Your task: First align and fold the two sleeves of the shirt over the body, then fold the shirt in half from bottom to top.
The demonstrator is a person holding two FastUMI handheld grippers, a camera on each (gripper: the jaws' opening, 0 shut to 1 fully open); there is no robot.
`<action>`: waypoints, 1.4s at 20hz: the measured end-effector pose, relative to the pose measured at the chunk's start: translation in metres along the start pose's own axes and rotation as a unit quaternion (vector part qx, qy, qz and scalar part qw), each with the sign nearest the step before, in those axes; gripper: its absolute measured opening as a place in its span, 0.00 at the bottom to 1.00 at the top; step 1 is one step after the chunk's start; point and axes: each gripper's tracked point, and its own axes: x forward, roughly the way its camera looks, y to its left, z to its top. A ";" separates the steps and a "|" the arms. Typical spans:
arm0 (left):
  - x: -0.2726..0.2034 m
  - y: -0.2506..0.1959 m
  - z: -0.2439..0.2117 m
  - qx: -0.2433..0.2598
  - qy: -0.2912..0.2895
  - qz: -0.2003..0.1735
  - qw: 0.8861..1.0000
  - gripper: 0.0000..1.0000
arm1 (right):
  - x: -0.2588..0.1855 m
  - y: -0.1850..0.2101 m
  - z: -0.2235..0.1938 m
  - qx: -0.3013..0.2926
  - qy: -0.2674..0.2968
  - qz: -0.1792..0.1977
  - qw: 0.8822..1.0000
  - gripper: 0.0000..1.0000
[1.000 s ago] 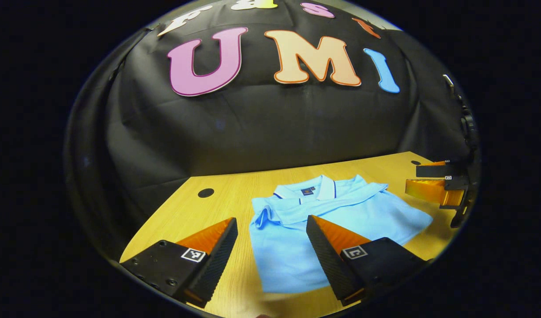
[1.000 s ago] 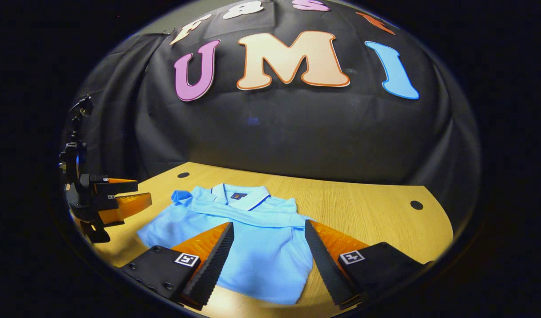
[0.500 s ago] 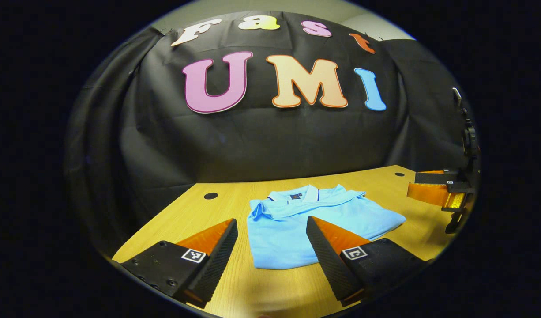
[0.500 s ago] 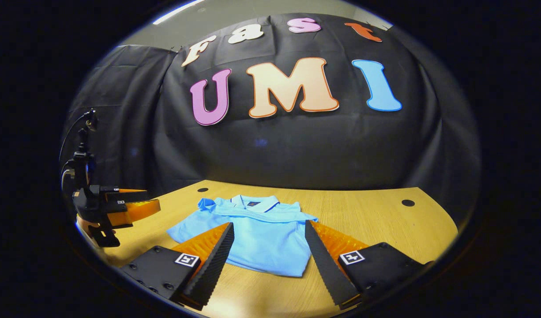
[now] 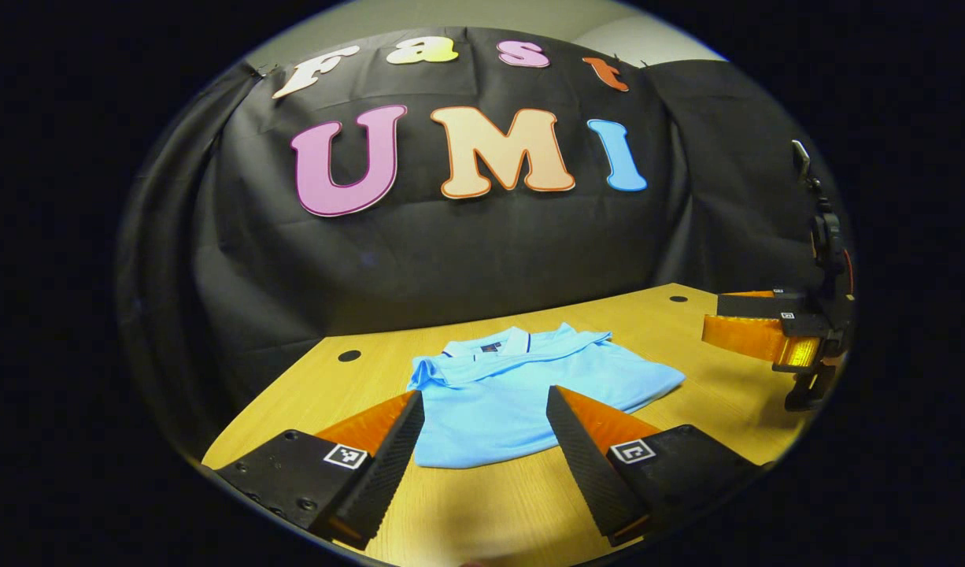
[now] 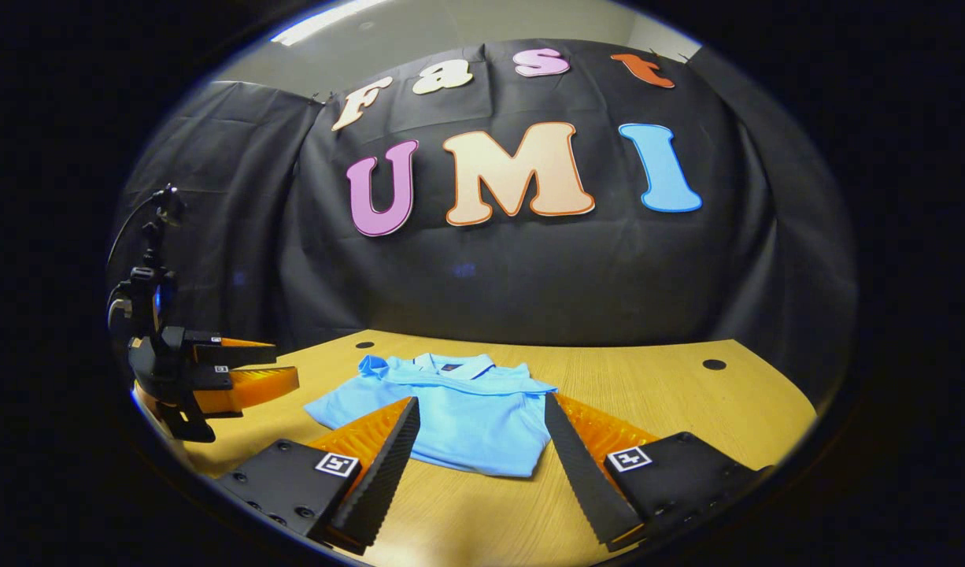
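Lying folded on the wooden table (image 5: pixel 522 504), the shirt (image 5: pixel 522 386) faces black cloth (image 5: pixel 467 252).

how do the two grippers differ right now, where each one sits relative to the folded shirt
The left gripper hovers off the shirt's sleeve-fold side, over bare table; the right gripper hovers off the opposite side. In its own view, the left gripper frames the shirt's left near corner; the right gripper frames its middle. Both are open, holding nothing, clear of the cloth.
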 end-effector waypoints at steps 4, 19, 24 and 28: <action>0.002 -0.004 -0.004 -0.001 0.006 -0.004 1.000 0.96 | 0.000 0.009 -0.006 -0.004 0.006 0.010 1.000 0.98; 0.011 -0.006 -0.015 -0.009 0.024 -0.003 1.000 0.95 | 0.000 -0.001 -0.025 0.032 0.020 0.007 0.999 0.98; 0.017 -0.025 -0.009 -0.018 0.007 -0.028 0.999 0.96 | 0.002 -0.006 -0.026 0.030 0.019 0.003 0.999 0.98; 0.019 -0.027 -0.013 -0.011 0.011 -0.033 0.999 0.96 | 0.004 -0.004 -0.031 0.031 0.025 0.005 0.999 0.98</action>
